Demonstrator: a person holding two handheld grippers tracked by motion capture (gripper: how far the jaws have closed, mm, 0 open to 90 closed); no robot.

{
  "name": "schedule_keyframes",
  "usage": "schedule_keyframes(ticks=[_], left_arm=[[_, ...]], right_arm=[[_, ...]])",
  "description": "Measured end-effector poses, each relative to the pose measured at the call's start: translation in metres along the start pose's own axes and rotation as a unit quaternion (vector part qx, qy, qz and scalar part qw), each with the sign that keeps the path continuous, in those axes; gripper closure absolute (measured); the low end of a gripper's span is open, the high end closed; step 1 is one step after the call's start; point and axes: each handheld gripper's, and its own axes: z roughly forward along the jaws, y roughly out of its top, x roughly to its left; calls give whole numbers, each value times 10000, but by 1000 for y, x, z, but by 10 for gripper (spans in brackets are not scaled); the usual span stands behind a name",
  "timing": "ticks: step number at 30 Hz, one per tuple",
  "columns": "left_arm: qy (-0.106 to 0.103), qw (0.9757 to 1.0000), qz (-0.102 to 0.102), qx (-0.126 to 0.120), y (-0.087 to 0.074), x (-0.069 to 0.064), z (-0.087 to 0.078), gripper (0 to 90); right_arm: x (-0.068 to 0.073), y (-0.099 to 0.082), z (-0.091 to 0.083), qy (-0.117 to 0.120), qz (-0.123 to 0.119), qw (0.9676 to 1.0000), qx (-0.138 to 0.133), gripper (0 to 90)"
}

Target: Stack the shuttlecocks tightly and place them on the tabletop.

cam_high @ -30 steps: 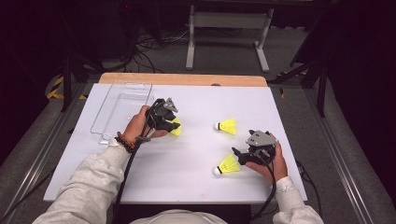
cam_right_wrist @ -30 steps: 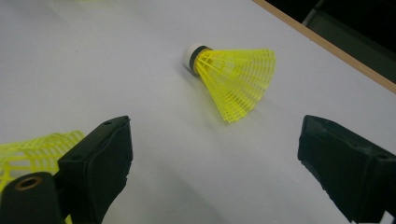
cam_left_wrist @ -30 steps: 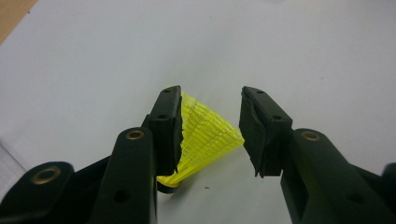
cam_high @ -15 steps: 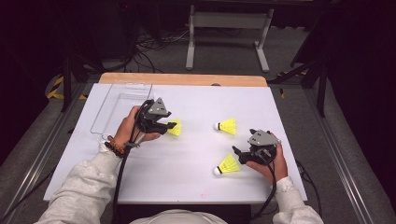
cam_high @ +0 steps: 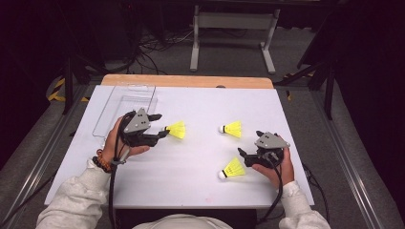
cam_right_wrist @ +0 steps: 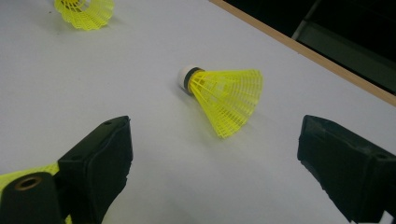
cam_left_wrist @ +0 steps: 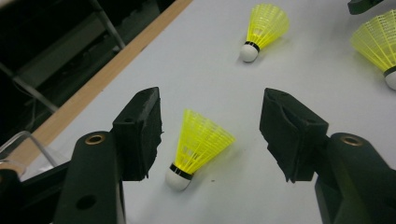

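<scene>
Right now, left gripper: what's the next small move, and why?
Probably draw the left gripper back clear of the shuttlecock. Its jaws have just been opening and stand apart from it on both sides; the shuttlecock lies on the white table, released. The clear tray sits behind the hand.

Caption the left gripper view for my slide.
Open left hand-held gripper straddling a yellow shuttlecock lying on the white table.

The white table top (cam_high: 200, 143) is brightly and evenly lit from above, while its surroundings are left dark. Soft shadows are cast; the high view is slightly blurred.
</scene>
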Motion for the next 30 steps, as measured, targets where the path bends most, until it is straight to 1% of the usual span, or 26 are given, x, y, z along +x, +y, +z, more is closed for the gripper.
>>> schedule_keyframes(ticks=[1, 2, 3, 5, 8, 9, 13, 16, 18, 20, 23, 25, 26, 28, 29, 30], left_arm=[[0, 10000, 0, 0, 0, 0, 0, 369], [13, 9999, -3, -127, -4, -2, -5, 369], [66, 9999, 15, -151, -7, -3, -9, 359], [106, 9997, 23, -216, -12, -6, -14, 330], [111, 9996, 22, -264, -17, -8, -17, 315], [163, 9995, 48, -272, -19, -10, -19, 309], [242, 9991, 108, -324, -29, -16, -24, 289], [300, 9988, 138, -366, -38, -20, -31, 265], [339, 9983, 73, -478, -45, -22, -35, 259], [375, 9979, -13, -530, -51, -24, -37, 252], [448, 9977, -13, -505, -58, -28, -41, 241], [415, 9975, -91, -556, -63, -29, -45, 236], [407, 9977, -110, -534, -65, -30, -46, 231], [419, 9976, -110, -533, -70, -33, -48, 228], [358, 9981, -89, -499, -73, -34, -50, 227], [365, 9982, -97, -476, -75, -35, -51, 220]], right_arm=[[0, 0, 0, 0, 0, 10000, 0, 112], [0, 0, 0, -3, 3, 10000, -8, 113], [1, 1, -1, -8, 2, 10000, -25, 113], [2, 2, -2, -17, 5, 10000, -62, 112], [2, 3, -3, -19, -13, 10000, -88, 112], [3, 3, -4, -14, -18, 9999, -100, 113], [4, 5, -7, 1, -52, 9998, -174, 116], [5, 6, -10, 54, -58, 9998, -187, 130], [6, 8, -13, 120, -62, 9997, -198, 136], [8, 9, -15, 146, -89, 9996, -231, 136], [10, 10, -17, 170, -79, 9995, -246, 135], [11, 9, -19, 171, -29, 9995, -261, 126], [13, 8, -21, 174, -6, 9996, -240, 114], [14, 6, -24, 161, 25, 9995, -265, 108], [15, 5, -26, 192, 34, 9994, -281, 108], [15, 4, -28, 217, 63, 9993, -305, 107]])
